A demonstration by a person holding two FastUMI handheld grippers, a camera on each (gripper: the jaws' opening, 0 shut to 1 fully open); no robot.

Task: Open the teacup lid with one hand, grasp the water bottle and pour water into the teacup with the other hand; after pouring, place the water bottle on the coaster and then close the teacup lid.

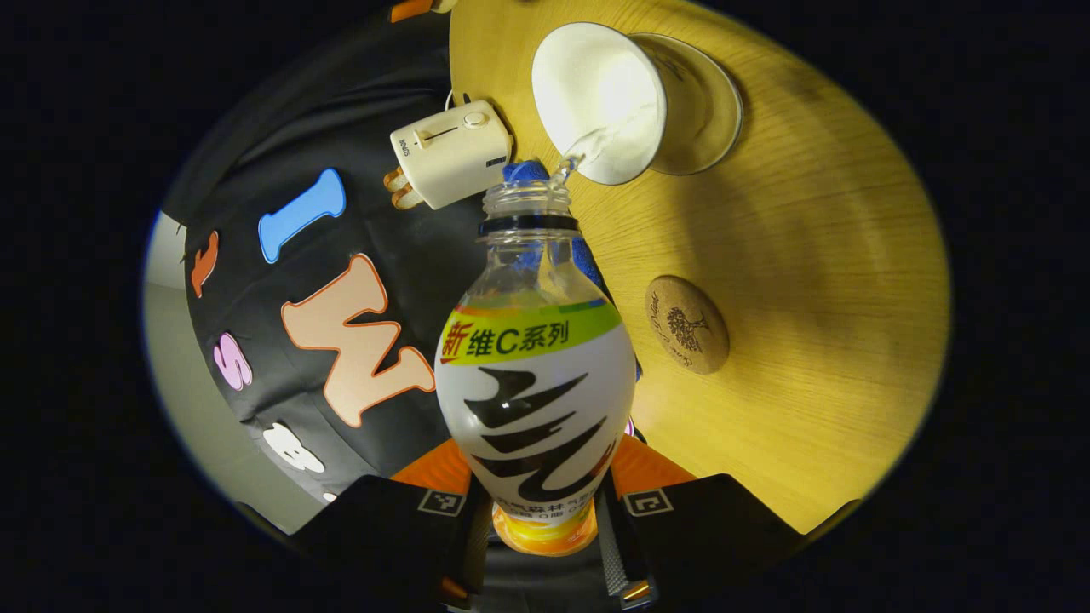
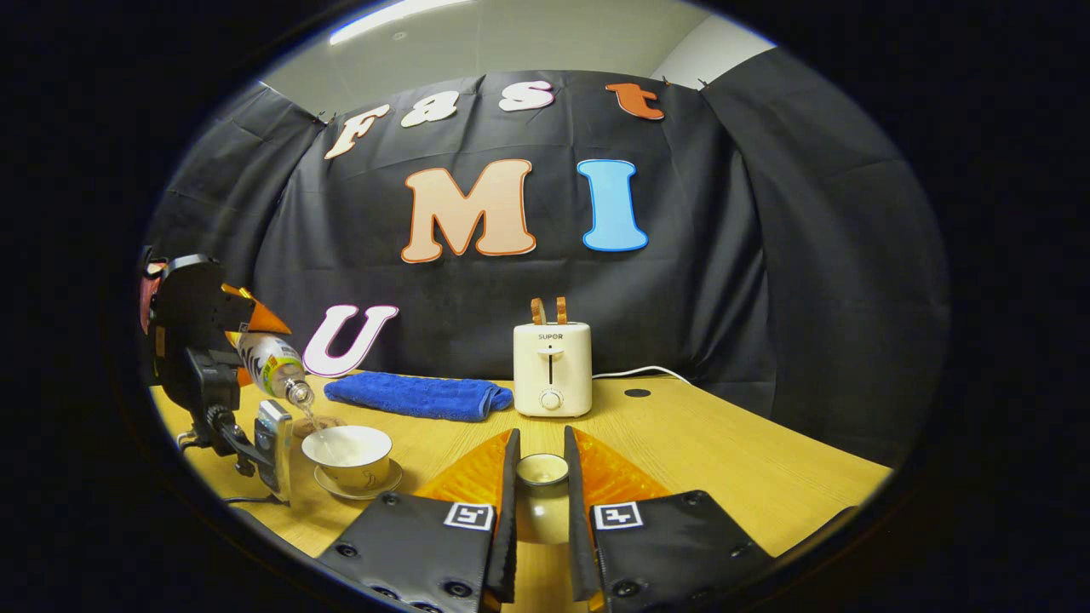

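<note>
My left gripper (image 1: 545, 511) is shut on the labelled water bottle (image 1: 535, 383), which is uncapped and tilted toward the white teacup (image 1: 600, 98). A thin stream of water runs from the bottle's mouth into the cup, which sits on its saucer (image 1: 711, 111). The round cork coaster (image 1: 686, 324) lies bare on the wooden table, beside the bottle. In the right gripper view, my right gripper (image 2: 540, 477) is shut on the cream teacup lid (image 2: 542, 470), held above the table. Far left there, the left gripper (image 2: 200, 340) tips the bottle (image 2: 272, 364) over the open teacup (image 2: 349, 451).
A cream toaster (image 2: 552, 368) with two slices in it stands at the back of the table, its cord trailing right. A folded blue towel (image 2: 417, 395) lies to its left, behind the cup. The wooden table (image 2: 724, 451) stretches out to the right.
</note>
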